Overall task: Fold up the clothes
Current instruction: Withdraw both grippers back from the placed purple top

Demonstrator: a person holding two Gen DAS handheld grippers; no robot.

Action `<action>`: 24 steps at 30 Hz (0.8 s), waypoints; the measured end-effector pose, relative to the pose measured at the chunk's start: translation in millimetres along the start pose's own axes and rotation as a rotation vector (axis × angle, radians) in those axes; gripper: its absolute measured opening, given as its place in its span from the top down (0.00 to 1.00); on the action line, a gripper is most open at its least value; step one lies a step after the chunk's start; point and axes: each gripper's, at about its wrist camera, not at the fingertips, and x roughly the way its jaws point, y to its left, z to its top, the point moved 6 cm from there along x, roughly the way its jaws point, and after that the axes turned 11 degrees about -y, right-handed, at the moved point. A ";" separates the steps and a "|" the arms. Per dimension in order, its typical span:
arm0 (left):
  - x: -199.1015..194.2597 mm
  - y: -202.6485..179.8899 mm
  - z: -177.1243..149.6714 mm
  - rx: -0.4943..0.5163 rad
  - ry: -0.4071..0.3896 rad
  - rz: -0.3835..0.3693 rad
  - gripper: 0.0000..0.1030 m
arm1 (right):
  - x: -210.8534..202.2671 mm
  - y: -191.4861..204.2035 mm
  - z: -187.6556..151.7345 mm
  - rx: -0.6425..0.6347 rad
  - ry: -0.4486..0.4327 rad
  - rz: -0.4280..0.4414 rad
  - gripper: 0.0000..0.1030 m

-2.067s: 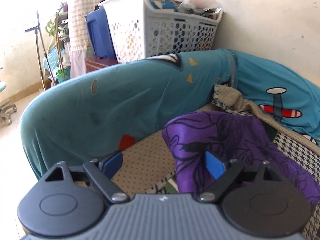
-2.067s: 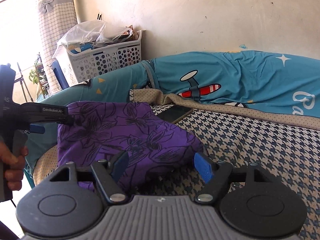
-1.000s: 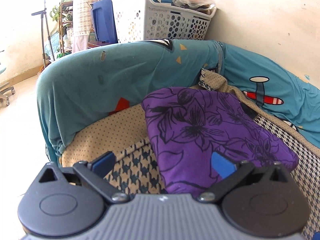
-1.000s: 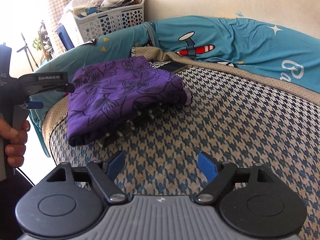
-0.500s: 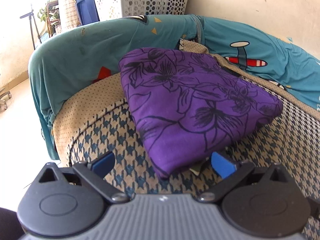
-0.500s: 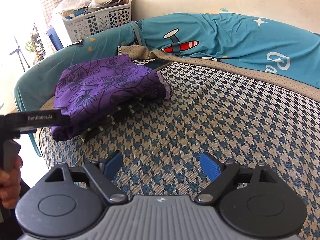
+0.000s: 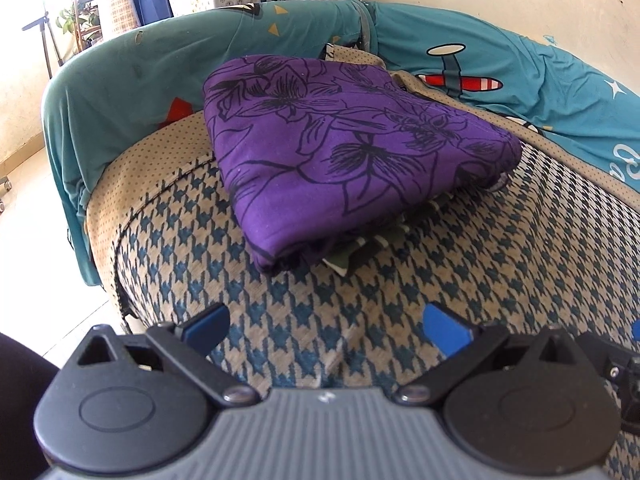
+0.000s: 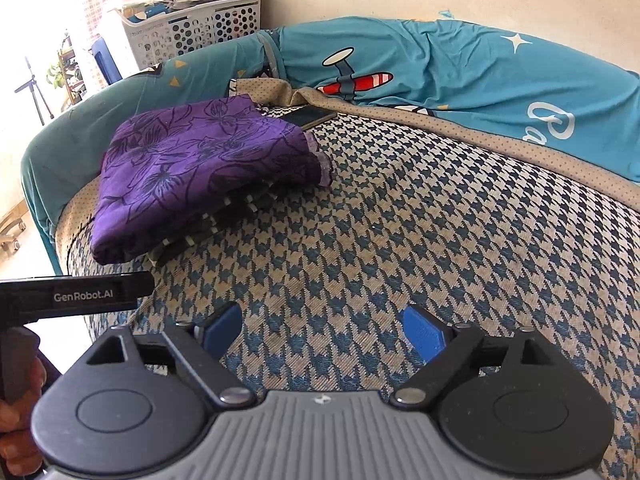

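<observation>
A folded purple cloth (image 7: 352, 148) with black outlined flowers lies as a thick, soft, roughly rectangular pad near the corner of a bed (image 7: 480, 272). Its rounded folded edge faces the left gripper; one looser hemmed corner trails toward the open stretch of the cover in the right wrist view. Beneath it a second folded piece (image 8: 208, 228) peeps out, dark with pale stripes, lying flat on the bed cover. The cover is a coarse woven fabric in a blue and cream houndstooth pattern, bordered by a tan band with fine dots. Around the bed's edge runs a smooth teal sheet (image 8: 460, 76) printed with a red-striped aeroplane, white stars and small triangles. A flat dark phone (image 8: 312, 117) lies just behind the purple cloth, by the tan band.

The left gripper (image 7: 326, 326) hangs over bare houndstooth cover, short of the cloth, its blue-padded jaws spread wide with nothing between them. The right gripper (image 8: 322, 330) is likewise released over empty cover, well apart from the cloth; its jaws have just been opening further, with nothing between them. A hand (image 8: 20, 412) grips the left tool's handle at the picture's left edge.

A white plastic basket (image 8: 200, 28) with round holes stands behind the bed by the plastered wall, stuffed with crinkled clear plastic.
</observation>
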 end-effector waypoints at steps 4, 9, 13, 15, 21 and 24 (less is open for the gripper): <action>-4.3 -2.1 -4.5 -0.027 0.017 -0.005 0.00 | -1.0 2.6 -0.2 -0.043 0.003 0.012 0.15; -13.7 -5.9 -10.2 -0.041 0.022 -0.009 0.00 | -3.2 3.2 2.2 -0.059 0.011 0.034 0.15; -18.1 -8.1 -14.0 -0.042 0.027 -0.007 0.00 | -5.8 2.1 4.3 -0.071 0.007 0.032 0.15; -19.6 -7.8 -15.9 -0.051 0.035 -0.003 0.00 | -6.7 1.3 4.7 -0.075 0.006 0.029 0.15; -26.9 -6.0 -22.1 -0.073 0.049 0.000 0.00 | -11.3 5.4 7.1 -0.119 0.003 0.054 0.15; -29.0 -7.4 -27.4 -0.073 0.066 -0.001 0.00 | -13.4 8.4 7.8 -0.139 0.002 0.066 0.15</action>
